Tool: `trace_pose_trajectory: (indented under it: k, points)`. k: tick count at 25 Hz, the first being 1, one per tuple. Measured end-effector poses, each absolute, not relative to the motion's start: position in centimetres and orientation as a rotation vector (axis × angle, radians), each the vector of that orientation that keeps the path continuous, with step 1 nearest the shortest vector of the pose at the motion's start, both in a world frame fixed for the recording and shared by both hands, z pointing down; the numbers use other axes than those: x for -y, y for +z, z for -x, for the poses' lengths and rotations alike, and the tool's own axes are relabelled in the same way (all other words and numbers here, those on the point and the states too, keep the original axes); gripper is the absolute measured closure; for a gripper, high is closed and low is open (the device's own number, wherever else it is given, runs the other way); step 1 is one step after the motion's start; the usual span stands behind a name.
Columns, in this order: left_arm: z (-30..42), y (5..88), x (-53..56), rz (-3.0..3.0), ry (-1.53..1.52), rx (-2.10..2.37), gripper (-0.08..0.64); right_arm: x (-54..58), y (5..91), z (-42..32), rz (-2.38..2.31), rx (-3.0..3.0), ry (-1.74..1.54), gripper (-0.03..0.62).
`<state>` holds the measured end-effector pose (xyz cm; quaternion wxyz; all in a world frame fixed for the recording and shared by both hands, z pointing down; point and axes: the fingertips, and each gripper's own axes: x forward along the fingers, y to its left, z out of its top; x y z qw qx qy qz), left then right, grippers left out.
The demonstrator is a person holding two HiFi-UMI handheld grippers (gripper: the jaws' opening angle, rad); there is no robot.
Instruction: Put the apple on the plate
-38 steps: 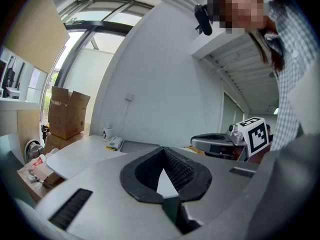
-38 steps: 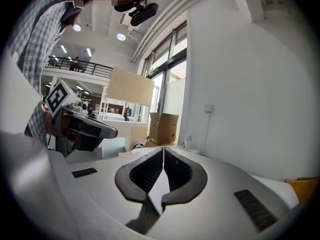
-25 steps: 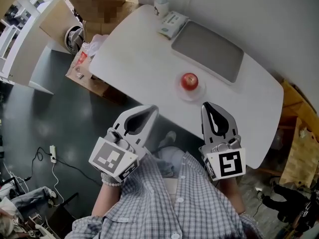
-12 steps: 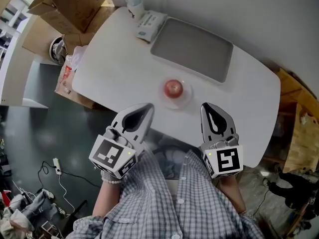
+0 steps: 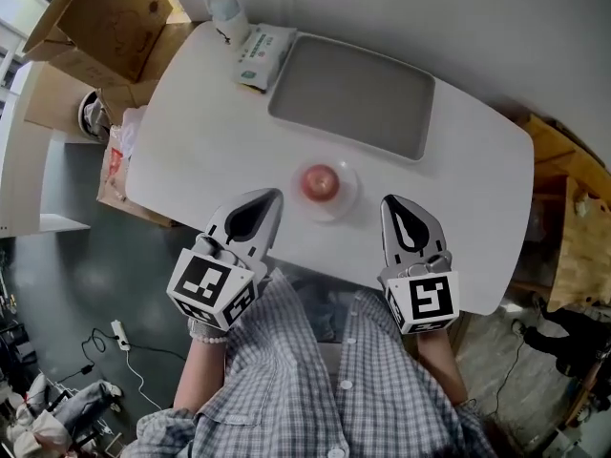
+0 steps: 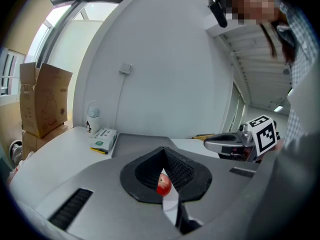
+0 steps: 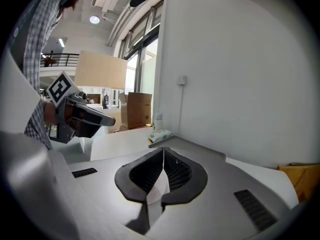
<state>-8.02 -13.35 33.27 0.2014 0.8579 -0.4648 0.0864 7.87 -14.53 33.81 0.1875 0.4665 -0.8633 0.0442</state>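
Note:
A red apple (image 5: 321, 181) rests on a clear glass plate (image 5: 346, 198) near the front edge of the white table (image 5: 210, 132). My left gripper (image 5: 270, 197) hovers at that edge, just left of the plate, shut and empty. To the plate's right my right gripper (image 5: 389, 203) is likewise shut and empty. In the left gripper view the apple (image 6: 163, 185) shows through the slit below the closed left gripper (image 6: 162, 151), with the right gripper (image 6: 225, 143) off to the side. In the right gripper view the right gripper (image 7: 163, 151) has its jaws together, with nothing in them.
A grey rectangular mat (image 5: 351, 93) lies at the back of the table. A tissue pack (image 5: 258, 55) and a small white bottle (image 5: 225, 8) sit at the back left corner. A cardboard box (image 5: 95, 22) stands left of the table, wooden furniture (image 5: 573, 227) to the right.
The head view has shifted, so the table and apple sit lower and further left in the frame. Both grippers stay shut and now reach over the table's front edge.

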Motion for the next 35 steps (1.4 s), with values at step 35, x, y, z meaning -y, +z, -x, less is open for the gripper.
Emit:
trace_pose_trajectory:
  k: [35]
  points:
    - [7.5, 49.8, 19.2, -2.099, 0.532, 0.881, 0.549, 18.3, 49.7, -7.8, -1.268, 2.100, 0.623, 0.569]
